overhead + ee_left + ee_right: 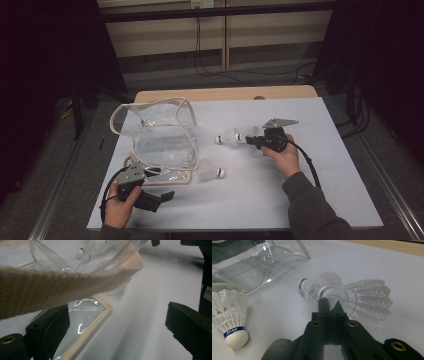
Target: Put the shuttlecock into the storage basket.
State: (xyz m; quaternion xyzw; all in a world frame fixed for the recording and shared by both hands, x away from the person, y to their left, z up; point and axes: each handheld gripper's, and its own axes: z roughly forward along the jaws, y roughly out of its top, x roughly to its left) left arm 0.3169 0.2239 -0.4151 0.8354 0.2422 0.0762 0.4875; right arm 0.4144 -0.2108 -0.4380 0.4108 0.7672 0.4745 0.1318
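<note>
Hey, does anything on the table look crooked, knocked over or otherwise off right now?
The clear bag sags crumpled, its beige strap drooping across the open left gripper. Three shuttlecocks lie on their sides: one beside the bag, two at the shut right gripper.

Blue band on lone shuttlecock [230,322], by cork: "PEAK" legible, first letter unsure. Other shuttlecocks' band print unreadable.
</note>
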